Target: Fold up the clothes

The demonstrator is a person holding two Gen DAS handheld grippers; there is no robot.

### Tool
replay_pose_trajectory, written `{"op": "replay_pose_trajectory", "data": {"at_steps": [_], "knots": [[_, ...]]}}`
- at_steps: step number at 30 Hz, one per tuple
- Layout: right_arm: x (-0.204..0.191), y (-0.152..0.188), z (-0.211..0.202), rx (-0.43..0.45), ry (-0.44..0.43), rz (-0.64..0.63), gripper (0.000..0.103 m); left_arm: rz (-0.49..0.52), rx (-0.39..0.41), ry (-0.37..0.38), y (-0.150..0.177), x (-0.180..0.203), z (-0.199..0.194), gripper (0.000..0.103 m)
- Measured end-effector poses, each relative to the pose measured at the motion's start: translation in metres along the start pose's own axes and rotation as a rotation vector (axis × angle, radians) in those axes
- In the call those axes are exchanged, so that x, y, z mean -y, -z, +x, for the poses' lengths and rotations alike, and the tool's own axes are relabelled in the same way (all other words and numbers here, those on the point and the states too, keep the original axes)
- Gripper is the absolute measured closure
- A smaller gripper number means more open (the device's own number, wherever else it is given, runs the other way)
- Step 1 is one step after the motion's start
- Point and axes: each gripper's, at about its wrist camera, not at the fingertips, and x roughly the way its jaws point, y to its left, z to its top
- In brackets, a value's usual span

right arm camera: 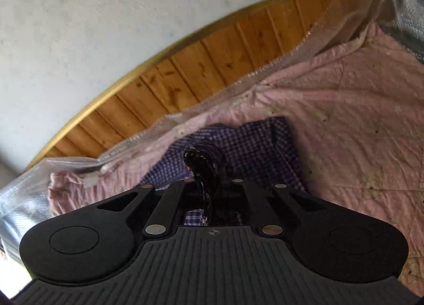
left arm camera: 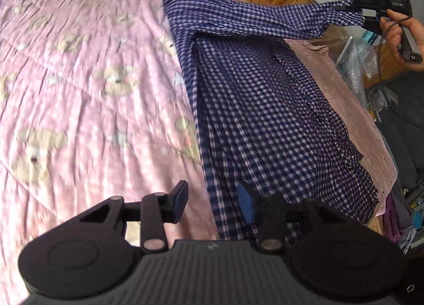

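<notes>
Shirt [left arm camera: 254, 98], navy/white check, lies on the bed's pink quilt [left arm camera: 79, 80], spread along the quilt's right side near the edge. One part, prob. a sleeve, is lifted off & stretched toward upper right.

R claw [left arm camera: 356, 7] is clamped on that lifted end; a hand [left arm camera: 405, 37] grips its handle, cut off by the frame edge. In the R wrist view the same claw [right arm camera: 204, 172] has fingers together w/ a bunched dark wad of shirt pinched between them, hiding the tips. Rest of shirt [right arm camera: 238, 151] shows only as a patch beyond the claw body.

L claw [left arm camera: 214, 193] stands apart, low over the shirt's near edge. L finger [left arm camera: 179, 193] is clear over quilt; the R finger is dark against the check cloth & blurred, so can't tell if it touches the fabric. Nothing visibly pinched.

Motion blur softens the quilt's bear print. Wood headboard [right arm camera: 185, 77] is partly behind clear plastic wrap [right arm camera: 331, 27]. Clutter beside the bed at far right [left arm camera: 371, 72] is too small & warped to ID.
</notes>
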Motion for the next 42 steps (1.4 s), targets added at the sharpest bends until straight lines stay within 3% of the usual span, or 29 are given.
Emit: {"op": "replay_pose_trajectory", "data": {"at_steps": [3,5,8,10,13,16,20,23,26,30,34,36,38,40,42], "knots": [[0.021,0.009,0.032,-0.064,-0.049,0.012,0.101,-0.074,0.006,-0.106,0.016,0.017,0.005,0.064],[0.018,0.013,0.047,-0.098,-0.103,-0.001,0.101,-0.114,0.024,-0.185,0.024,0.028,0.003,0.074],[0.003,0.017,0.065,-0.129,-0.212,-0.048,0.100,-0.177,0.054,-0.303,0.037,0.041,-0.001,0.102],[-0.006,0.013,0.067,-0.143,-0.275,-0.070,0.100,-0.208,0.082,-0.366,0.040,0.048,-0.006,0.102],[-0.018,0.000,0.061,-0.131,-0.333,-0.110,0.100,-0.143,0.128,-0.455,0.033,0.074,-0.015,0.103],[-0.006,-0.028,0.040,-0.027,-0.347,-0.060,0.100,0.009,0.150,-0.488,0.022,0.109,-0.020,0.102],[0.051,-0.052,0.023,0.065,-0.284,0.054,0.100,0.143,0.084,-0.491,0.026,0.139,0.003,0.102],[0.089,-0.049,0.036,0.021,-0.212,0.082,0.100,0.142,0.026,-0.463,0.039,0.138,0.027,0.102],[0.113,-0.038,0.052,-0.010,-0.131,0.077,0.100,0.168,0.027,-0.460,0.046,0.143,0.037,0.102],[0.130,-0.036,0.052,-0.007,-0.123,0.092,0.100,0.151,0.068,-0.462,0.038,0.146,0.024,0.103],[0.137,-0.041,0.040,0.041,-0.065,0.084,0.101,0.116,0.000,-0.429,0.041,0.139,0.032,0.102],[0.144,-0.037,0.050,0.003,-0.002,0.058,0.101,0.106,-0.014,-0.422,0.046,0.138,0.031,0.101],[0.150,-0.029,0.068,-0.070,0.072,-0.014,0.100,0.052,0.035,-0.391,0.051,0.138,0.015,0.092],[0.154,-0.022,0.086,-0.148,0.128,-0.091,0.087,-0.011,0.104,-0.372,0.055,0.135,-0.004,0.083],[0.150,-0.023,0.081,-0.103,0.208,-0.149,0.070,-0.061,0.128,-0.363,0.059,0.125,-0.013,0.073]]}}
